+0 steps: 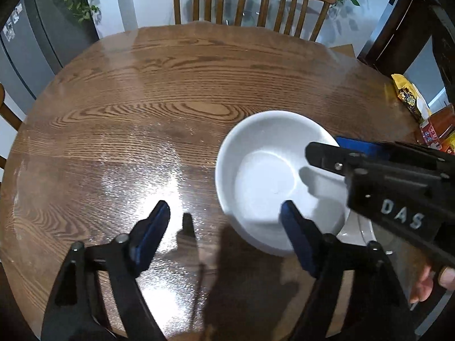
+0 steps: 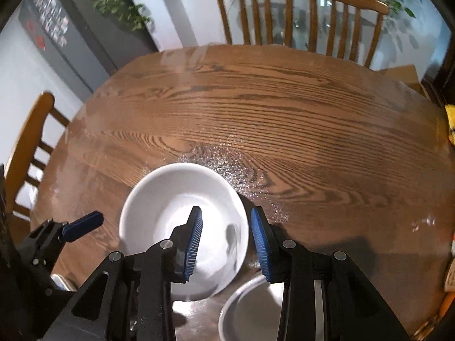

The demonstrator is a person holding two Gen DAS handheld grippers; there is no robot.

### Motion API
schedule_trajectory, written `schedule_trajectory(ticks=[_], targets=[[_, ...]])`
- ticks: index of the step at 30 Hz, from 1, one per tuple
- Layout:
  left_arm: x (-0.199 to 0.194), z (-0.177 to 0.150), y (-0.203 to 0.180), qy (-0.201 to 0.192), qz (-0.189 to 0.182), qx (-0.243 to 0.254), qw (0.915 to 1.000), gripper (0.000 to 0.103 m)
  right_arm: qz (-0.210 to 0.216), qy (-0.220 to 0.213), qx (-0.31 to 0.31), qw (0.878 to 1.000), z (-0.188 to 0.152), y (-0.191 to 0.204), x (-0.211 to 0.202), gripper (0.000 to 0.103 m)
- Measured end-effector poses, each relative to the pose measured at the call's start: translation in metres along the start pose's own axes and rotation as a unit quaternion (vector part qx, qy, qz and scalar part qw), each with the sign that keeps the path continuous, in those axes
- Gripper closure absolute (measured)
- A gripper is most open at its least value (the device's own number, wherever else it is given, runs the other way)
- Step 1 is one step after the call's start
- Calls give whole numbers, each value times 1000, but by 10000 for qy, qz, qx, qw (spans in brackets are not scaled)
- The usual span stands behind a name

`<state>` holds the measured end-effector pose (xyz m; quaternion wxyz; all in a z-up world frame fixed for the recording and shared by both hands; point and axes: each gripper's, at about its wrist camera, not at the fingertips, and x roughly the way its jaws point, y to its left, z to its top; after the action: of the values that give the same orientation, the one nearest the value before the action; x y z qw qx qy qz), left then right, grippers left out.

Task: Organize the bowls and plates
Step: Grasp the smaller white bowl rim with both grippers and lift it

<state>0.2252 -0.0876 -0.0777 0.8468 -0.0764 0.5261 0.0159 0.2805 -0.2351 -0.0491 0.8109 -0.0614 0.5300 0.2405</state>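
White bowl sits on the wooden table — the right gripper straddles its right rim, fingers apart, one pad inside and one outside. Left gripper hovers wide open beside it. A plate, perhaps, lies just nearer.

A home dining room: a round wooden surface ringed by spindle-back chairs, trailing houseplants, and a magnet-covered fridge alongside.
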Motion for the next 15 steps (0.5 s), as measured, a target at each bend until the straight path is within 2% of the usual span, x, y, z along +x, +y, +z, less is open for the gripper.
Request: schedule_trajectory(ticks=[2, 3, 7, 11, 15], targets=[[3, -1, -1, 50, -48, 19, 10000, 35, -20, 42, -94, 9999, 0, 3, 3, 81], [4, -1, -2, 66, -55, 42, 10000, 36, -6, 61, -99, 9999, 1, 3, 5, 84], [8, -3, -8, 142, -117, 195, 9996, 58, -10, 128, -50, 9999, 0, 2, 10, 94], [5, -6, -9, 104, -64, 300, 9995, 59, -76, 90, -38, 9999, -4, 6, 7, 94], [-14, -7, -8, -138, -48, 351, 9993, 60, -120, -60, -73, 9999, -9, 13, -5, 94]])
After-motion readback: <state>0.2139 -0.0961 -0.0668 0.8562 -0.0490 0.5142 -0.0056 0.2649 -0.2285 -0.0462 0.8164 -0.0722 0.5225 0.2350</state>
